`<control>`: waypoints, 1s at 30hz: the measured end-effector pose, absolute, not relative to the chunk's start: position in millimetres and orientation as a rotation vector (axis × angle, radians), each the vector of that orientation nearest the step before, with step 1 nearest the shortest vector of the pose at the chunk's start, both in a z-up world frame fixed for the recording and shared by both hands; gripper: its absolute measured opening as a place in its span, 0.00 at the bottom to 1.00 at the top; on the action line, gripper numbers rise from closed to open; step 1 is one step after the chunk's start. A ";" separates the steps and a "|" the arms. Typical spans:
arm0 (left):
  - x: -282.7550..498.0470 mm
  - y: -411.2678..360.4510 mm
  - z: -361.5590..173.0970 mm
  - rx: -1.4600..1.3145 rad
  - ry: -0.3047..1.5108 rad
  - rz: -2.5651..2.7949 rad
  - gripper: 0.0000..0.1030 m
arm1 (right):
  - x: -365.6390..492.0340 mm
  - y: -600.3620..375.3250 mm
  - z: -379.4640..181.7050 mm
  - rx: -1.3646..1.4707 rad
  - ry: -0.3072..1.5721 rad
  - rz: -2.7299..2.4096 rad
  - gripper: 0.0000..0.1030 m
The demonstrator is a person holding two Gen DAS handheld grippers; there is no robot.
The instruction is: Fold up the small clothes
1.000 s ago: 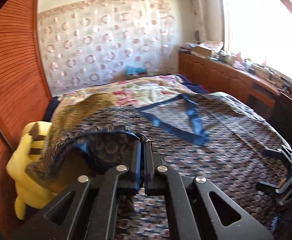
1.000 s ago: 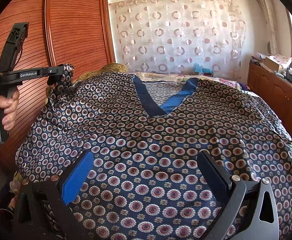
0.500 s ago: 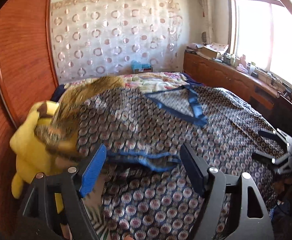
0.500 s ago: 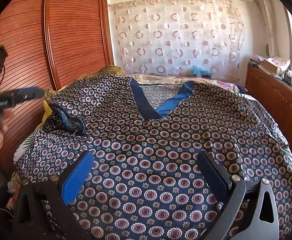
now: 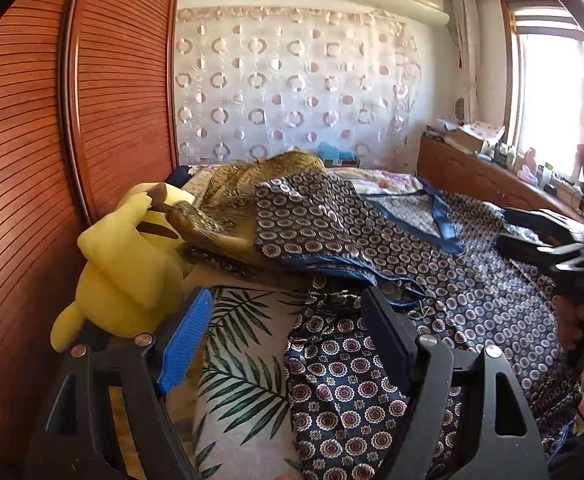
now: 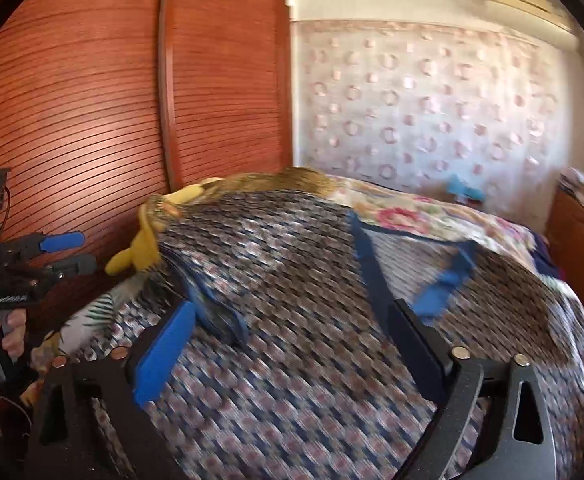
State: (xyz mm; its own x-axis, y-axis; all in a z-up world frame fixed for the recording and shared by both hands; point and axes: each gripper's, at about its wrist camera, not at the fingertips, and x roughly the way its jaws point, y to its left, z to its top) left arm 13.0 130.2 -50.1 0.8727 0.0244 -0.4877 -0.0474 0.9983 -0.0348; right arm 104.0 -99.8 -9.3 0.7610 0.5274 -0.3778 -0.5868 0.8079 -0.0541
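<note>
Patterned navy top (image 5: 432, 280) lies spread over the bed (image 5: 243, 360), its blue V-neck (image 5: 440, 224) at about 1 o'clock in the left wrist view. One sleeve (image 5: 308, 220) is laid inward over the body at 12 o'clock: first fold looks done. Opposite sleeve and the lengthwise folds look still to do, as far as shows.

Left gripper (image 5: 287, 344): jaws apart, nothing pinched; it hovers over the garment's near left edge and leaf-print sheet. Right gripper (image 6: 292, 344): jaws wide though just narrowing, cloth below them, not clamped; view blurred. Yellow plush toy (image 5: 127, 268) sits at 10 o'clock beside the wardrobe (image 5: 31, 160).
</note>
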 end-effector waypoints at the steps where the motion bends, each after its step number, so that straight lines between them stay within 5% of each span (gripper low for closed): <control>1: 9.8 132.3 -48.8 -0.044 0.503 0.043 0.75 | 109.4 -87.8 -7.7 -0.189 0.359 0.632 0.89; 11: -0.9 157.0 -56.3 -0.083 0.535 0.067 0.75 | 178.1 30.7 -26.4 -0.310 0.540 0.789 0.63; 16: -4.9 166.2 -61.2 -0.085 0.553 0.074 0.75 | 199.0 72.6 -34.2 -0.421 0.578 0.781 0.59; 21: -6.4 169.0 -65.7 -0.100 0.560 0.077 0.75 | 211.9 83.1 -32.8 -0.444 0.583 0.760 0.21; 30: -1.7 155.6 -70.4 -0.097 0.579 0.041 0.75 | 214.0 36.9 7.6 -0.229 0.470 0.747 0.13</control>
